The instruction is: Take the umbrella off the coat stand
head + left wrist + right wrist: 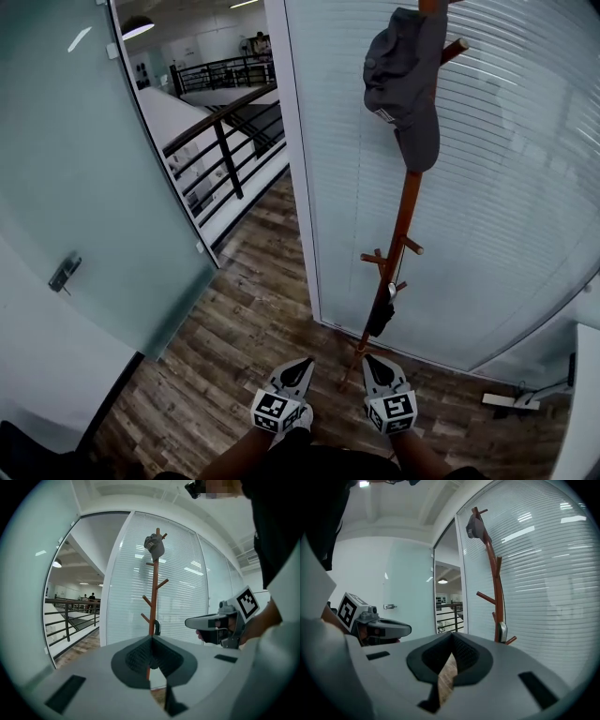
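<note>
A brown wooden coat stand [405, 216] stands against the blinds-covered glass wall. A grey cap [408, 84] hangs near its top. A small dark folded umbrella [382, 315] hangs from a low peg. Both grippers are held side by side just short of the stand's foot: left gripper [300, 366], right gripper [374, 364], each shut and empty. In the left gripper view the stand [154, 597] and umbrella [158, 626] are straight ahead of the closed tips [151, 638]. The right gripper view has the umbrella [501, 632] to the right of its tips [452, 637].
A frosted glass door [84, 187] with a metal handle [64, 273] stands open at left, leading to a black railing [225, 141] and stairwell. The floor is wood plank [234, 347]. A white bracket [511, 400] lies on the floor at right.
</note>
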Demonstrator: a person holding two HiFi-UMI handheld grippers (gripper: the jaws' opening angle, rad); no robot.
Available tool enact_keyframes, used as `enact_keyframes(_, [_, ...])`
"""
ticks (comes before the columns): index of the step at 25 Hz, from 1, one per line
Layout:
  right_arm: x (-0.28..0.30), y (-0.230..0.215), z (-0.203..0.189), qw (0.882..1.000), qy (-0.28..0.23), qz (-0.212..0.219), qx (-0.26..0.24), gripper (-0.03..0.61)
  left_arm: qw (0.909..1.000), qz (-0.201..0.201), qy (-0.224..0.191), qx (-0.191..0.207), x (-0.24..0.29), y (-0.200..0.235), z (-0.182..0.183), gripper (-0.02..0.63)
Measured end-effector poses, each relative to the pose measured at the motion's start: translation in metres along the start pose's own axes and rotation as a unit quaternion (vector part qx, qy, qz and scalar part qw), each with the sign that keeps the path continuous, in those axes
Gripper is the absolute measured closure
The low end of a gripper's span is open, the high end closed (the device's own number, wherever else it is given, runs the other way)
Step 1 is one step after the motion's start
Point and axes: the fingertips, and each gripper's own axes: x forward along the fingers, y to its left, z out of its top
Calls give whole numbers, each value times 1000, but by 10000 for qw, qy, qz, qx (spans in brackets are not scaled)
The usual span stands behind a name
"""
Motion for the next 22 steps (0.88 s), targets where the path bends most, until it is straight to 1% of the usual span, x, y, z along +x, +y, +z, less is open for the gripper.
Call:
enact_keyframes(3, [23,-7,-1,9999,30,-159,-44,572,9996,-255,41,91,19,18,9,598])
enact_keyframes(6, [42,-17,7,9991,66,-425,16,572,9985,-507,-8,189,40,36,21,598])
enact_keyframes(11, [65,-30,8,9959,140,-881,116,572,9956,-914,39,199,67,60,27,598])
enact_keyframes(16, [84,-38,7,9917,211,-1257,149,572,9904,-1337,56,336,87,74,29,600])
enact_keyframes(22, [88,-46,-3,9856,298,-1653,170,572,9852,-1653,-20,451,100,79,29,600])
